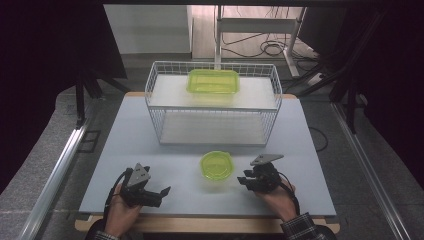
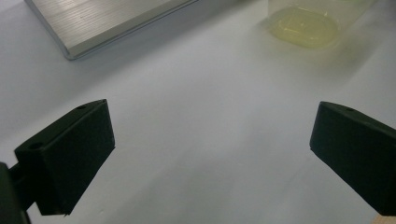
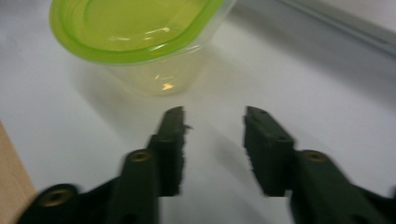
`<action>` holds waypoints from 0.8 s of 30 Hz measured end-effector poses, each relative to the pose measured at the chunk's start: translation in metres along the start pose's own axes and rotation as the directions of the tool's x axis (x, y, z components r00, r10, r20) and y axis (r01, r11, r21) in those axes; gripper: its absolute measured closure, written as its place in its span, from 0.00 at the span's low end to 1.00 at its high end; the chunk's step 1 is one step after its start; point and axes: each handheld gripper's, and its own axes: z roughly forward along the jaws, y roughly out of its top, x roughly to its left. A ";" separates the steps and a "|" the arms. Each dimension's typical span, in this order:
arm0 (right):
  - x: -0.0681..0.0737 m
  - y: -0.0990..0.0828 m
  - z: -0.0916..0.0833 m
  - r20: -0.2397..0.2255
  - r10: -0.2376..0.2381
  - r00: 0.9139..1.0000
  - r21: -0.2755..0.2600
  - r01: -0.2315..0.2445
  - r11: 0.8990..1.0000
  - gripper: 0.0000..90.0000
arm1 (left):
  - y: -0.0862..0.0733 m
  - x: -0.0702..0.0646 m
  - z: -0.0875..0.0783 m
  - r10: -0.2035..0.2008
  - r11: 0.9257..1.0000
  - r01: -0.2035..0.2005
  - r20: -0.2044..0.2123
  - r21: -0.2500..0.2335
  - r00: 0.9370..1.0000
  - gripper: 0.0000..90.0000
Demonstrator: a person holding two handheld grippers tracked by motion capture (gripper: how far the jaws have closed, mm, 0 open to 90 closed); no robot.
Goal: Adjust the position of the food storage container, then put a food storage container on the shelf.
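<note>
A round clear tub with a green lid [image 1: 217,165] stands on the pale table [image 1: 150,145] near its front, between my two grippers. My right gripper [image 1: 243,180] rests just right of it, pointing at it. In the right gripper view the tub [image 3: 135,32] sits a short way beyond the gripper [image 3: 212,116], whose jaws are open with only bare table between them. My left gripper [image 1: 162,192] lies at the front left. It points right, open wide [image 2: 212,140] and empty, with the tub [image 2: 303,25] farther off.
A white wire basket [image 1: 212,109] stands on the far half of the table. A rectangular green-lidded box [image 1: 213,81] sits in its back part. The basket's base edge [image 2: 107,18] shows ahead of the left gripper. Floor rails and cables lie beyond the table.
</note>
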 end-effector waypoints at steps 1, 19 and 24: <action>0.000 0.000 0.000 0.000 0.000 1.000 0.000 0.000 1.000 0.58 | 0.000 0.000 0.000 0.000 1.000 0.000 0.000 0.000 1.000 0.00; -0.016 -0.007 0.003 0.005 0.020 1.000 -0.065 -0.019 0.998 0.08 | 0.000 0.000 0.000 0.005 1.000 -0.005 -0.006 -0.003 1.000 0.00; -0.018 -0.006 0.003 0.002 0.043 0.999 -0.080 -0.042 0.996 0.04 | 0.000 0.000 -0.001 0.009 1.000 -0.009 -0.012 -0.014 1.000 0.00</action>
